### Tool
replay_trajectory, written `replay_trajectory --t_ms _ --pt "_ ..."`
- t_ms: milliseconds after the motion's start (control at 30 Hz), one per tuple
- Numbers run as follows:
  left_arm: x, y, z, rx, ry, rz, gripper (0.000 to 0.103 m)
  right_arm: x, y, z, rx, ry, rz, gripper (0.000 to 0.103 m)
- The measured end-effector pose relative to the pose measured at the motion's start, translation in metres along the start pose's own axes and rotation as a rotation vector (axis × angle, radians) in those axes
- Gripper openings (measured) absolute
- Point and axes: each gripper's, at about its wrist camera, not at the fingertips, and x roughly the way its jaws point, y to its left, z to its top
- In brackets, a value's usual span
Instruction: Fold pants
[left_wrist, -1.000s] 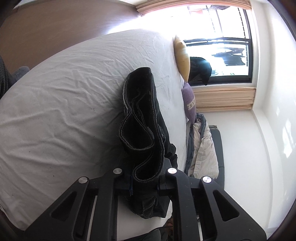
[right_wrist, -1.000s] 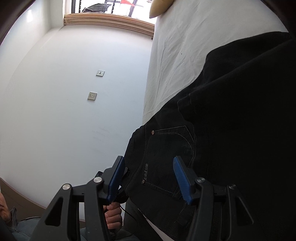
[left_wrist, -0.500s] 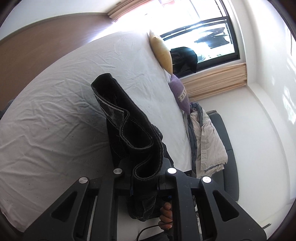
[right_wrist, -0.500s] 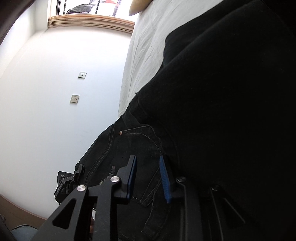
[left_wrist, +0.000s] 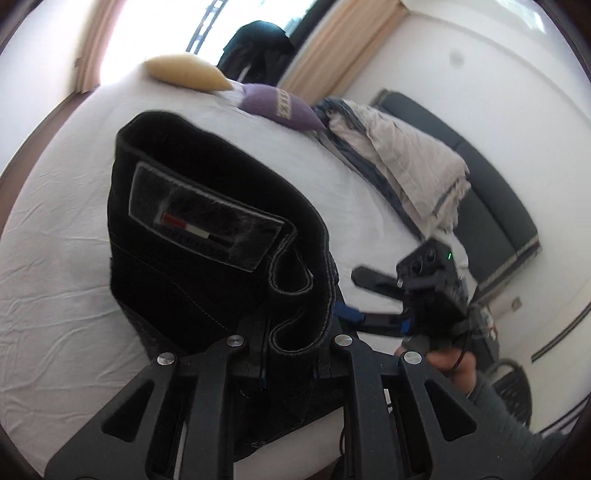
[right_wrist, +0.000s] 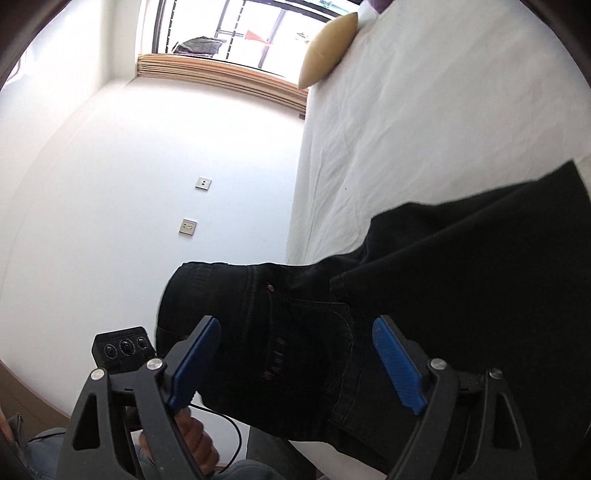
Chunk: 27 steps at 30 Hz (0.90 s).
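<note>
The right gripper fingers have just sprung apart off the pants, which the left gripper lifted.

Black pants (grey patch), white bed, yellow pillow, purple patterned cushion.

A bedroom in a home. Wide bed under a creased white sheet, filling most of both views. At its head, a yellow pillow and a purple cushion, just beside each other. Beyond the head of the bed, a bright window with a pale wooden blind below it. Beside the bed, a dark sofa draped with a beige blanket. Plain white walls with two wall sockets.
</note>
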Motion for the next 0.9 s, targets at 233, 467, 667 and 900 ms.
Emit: replay_trajectory --t_ms 233,467,667,900 --pt "0.071 -0.066 -0.046 0.262 0.155 0.054 0.013 -0.019 0.004 0.000 -0.036 0.048 -0.016 0.095" --pt "0.090 -0.107 -0.073 0.482 0.161 0.145 0.013 0.007 -0.002 -0.003 -0.041 0.126 -0.145 0.094" --pt "0.100 -0.115 -0.092 0.586 0.158 0.194 0.013 0.021 -0.004 -0.002 -0.093 0.194 -0.340 0.036" --pt "0.115 -0.129 -0.100 0.645 0.165 0.192 0.013 0.009 0.003 0.001 -0.177 0.190 -0.430 0.017"
